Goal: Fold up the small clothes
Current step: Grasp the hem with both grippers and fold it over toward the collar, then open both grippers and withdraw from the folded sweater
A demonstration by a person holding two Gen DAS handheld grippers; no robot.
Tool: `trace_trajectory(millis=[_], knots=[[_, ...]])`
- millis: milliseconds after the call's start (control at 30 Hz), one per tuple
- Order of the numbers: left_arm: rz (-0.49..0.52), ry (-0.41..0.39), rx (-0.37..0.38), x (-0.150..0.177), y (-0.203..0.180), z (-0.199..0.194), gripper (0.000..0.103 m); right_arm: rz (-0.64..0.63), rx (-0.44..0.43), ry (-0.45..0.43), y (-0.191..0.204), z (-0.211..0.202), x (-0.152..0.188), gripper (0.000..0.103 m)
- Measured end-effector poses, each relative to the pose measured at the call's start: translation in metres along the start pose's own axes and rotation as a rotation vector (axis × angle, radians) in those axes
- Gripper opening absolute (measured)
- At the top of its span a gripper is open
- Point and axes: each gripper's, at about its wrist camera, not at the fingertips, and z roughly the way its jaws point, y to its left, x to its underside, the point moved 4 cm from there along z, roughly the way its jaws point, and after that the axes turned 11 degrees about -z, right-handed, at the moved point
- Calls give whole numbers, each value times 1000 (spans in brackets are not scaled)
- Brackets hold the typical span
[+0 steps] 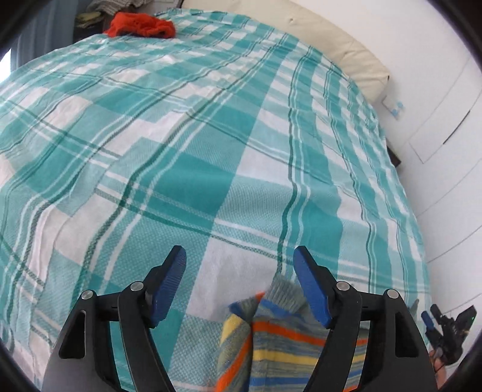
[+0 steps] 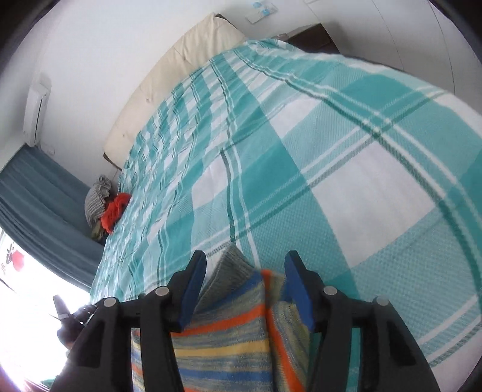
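A small striped knit garment (image 1: 280,337) in blue, orange, yellow and grey lies on the teal plaid bedspread (image 1: 195,150) at the near edge. My left gripper (image 1: 239,256) is open above it, with the garment under its right finger (image 1: 310,286). In the right wrist view the same garment (image 2: 235,325) lies between and under the fingers of my right gripper (image 2: 245,262), which is open. The garment's grey ribbed edge (image 2: 229,265) points away from me. The right gripper also shows in the left wrist view (image 1: 446,331) at the far right.
A red garment (image 1: 141,25) lies at the far corner of the bed, also in the right wrist view (image 2: 114,211). A cream headboard cushion (image 1: 331,39) runs along the white wall. A pile of clothes (image 2: 96,202) and blue curtains (image 2: 39,205) stand beyond the bed.
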Motion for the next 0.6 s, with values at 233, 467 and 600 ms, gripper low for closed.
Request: trace_trajectory(millis=[233, 467, 600], knots=[[265, 72, 38, 88, -8, -47, 76, -409, -12, 171, 72, -26, 40, 55], [437, 189, -145, 204, 39, -62, 61, -671, 77, 436, 58, -55, 191, 56], [291, 130, -169, 202, 64, -106, 78, -622, 182, 411, 34, -109, 208, 55]])
